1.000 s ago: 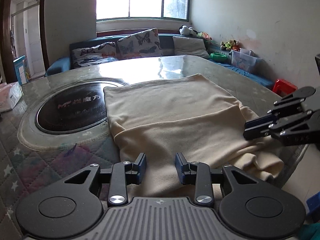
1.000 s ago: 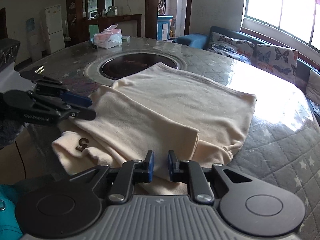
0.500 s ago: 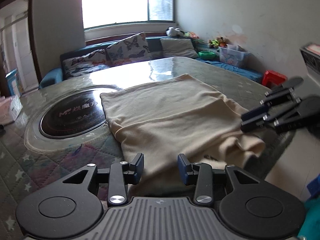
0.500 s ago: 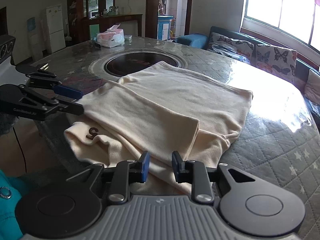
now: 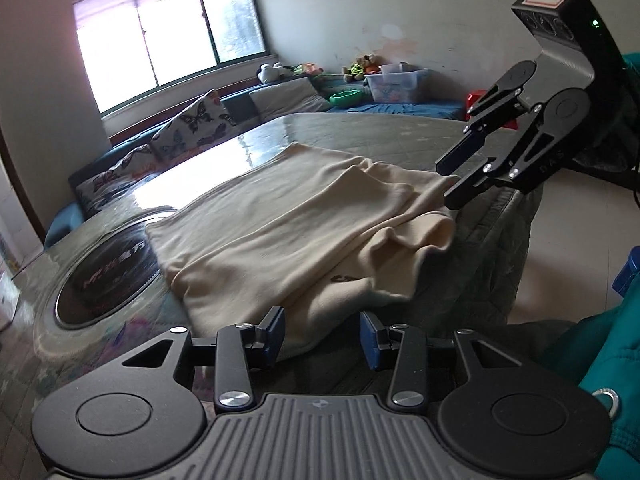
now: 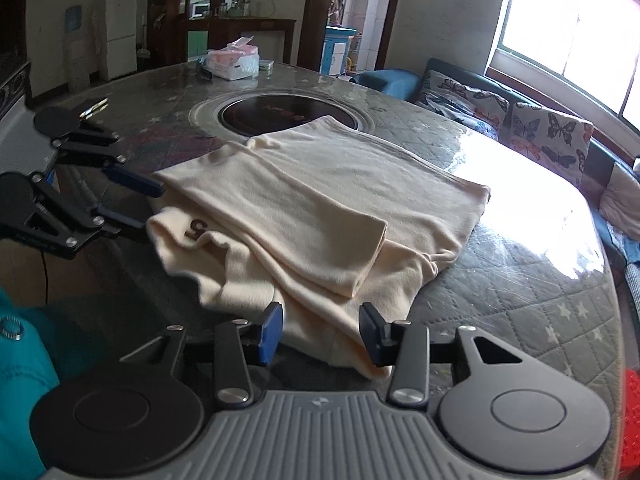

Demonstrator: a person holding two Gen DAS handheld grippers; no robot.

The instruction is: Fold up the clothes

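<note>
A cream garment [image 5: 304, 224] lies partly folded on the round table, its near part hanging over the table's edge; it also shows in the right wrist view [image 6: 320, 208], with a brown figure on the hanging part. My left gripper [image 5: 322, 337] is open and empty just in front of the garment's near hem. It appears at the left of the right wrist view [image 6: 134, 204]. My right gripper [image 6: 320, 334] is open and empty at the garment's other near corner. It appears at the right of the left wrist view [image 5: 454, 178].
The round table [image 6: 520, 280] has a quilted cover under glass and a dark round hob [image 5: 108, 276] in its middle. A tissue pack [image 6: 236, 65] lies at its far side. A sofa with butterfly cushions [image 5: 192, 126] stands under the window. Teal cloth [image 5: 600, 364] is near me.
Both grippers have opened wider and drawn back from the garment towards the table's edge. The garment's near part now hangs lower over the edge.
</note>
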